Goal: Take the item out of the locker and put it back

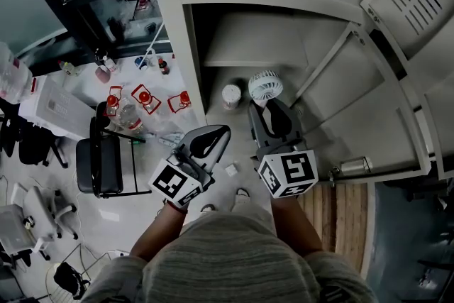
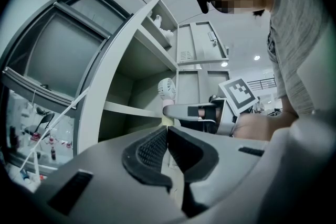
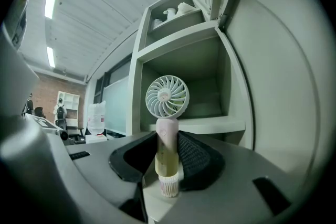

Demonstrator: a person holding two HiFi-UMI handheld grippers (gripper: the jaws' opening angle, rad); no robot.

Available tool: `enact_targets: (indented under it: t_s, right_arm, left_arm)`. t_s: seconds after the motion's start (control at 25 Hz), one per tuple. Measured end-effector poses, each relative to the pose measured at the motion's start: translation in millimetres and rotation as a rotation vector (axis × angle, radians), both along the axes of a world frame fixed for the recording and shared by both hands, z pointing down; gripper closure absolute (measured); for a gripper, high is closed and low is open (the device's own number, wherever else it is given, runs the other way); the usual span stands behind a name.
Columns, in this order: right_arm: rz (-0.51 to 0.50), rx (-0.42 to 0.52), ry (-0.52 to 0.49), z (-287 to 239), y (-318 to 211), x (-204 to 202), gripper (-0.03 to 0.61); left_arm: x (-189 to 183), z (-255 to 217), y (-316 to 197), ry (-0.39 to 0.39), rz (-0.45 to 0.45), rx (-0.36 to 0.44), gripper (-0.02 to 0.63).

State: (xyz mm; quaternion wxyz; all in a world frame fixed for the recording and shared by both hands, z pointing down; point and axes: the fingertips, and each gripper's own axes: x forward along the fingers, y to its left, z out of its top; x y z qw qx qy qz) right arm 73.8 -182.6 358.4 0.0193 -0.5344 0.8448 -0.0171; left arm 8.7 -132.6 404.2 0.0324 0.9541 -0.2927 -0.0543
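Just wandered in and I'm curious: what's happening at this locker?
A person holds a gripper tool in each hand. The right gripper is clamped on the handle of a small handheld fan, upright before an open locker. The left gripper is shut, empty, off to the side.

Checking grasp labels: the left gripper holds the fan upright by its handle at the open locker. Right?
Wrong gripper. The right gripper holds the fan upright by its handle at the open locker, as the right gripper view shows; the left gripper is shut and empty.
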Motion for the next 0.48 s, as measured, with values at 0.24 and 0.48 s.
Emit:
enact_targets:
  t_s: [0.24, 0.48]
  right_arm:
    - [-0.01, 0.046, 0.027, -28.0, -18.0, -5.8, 0.44]
    - [-0.022, 0.071, 0.064, -51.0, -45.4, -15.3, 0.439]
  left_arm:
    - [-3.4, -3.0, -5.0, 0.002, -0.007, 0.008, 0.606]
    - [-10.4, -5.4, -10.8, 0.006, -0.024, 0.008, 0.606]
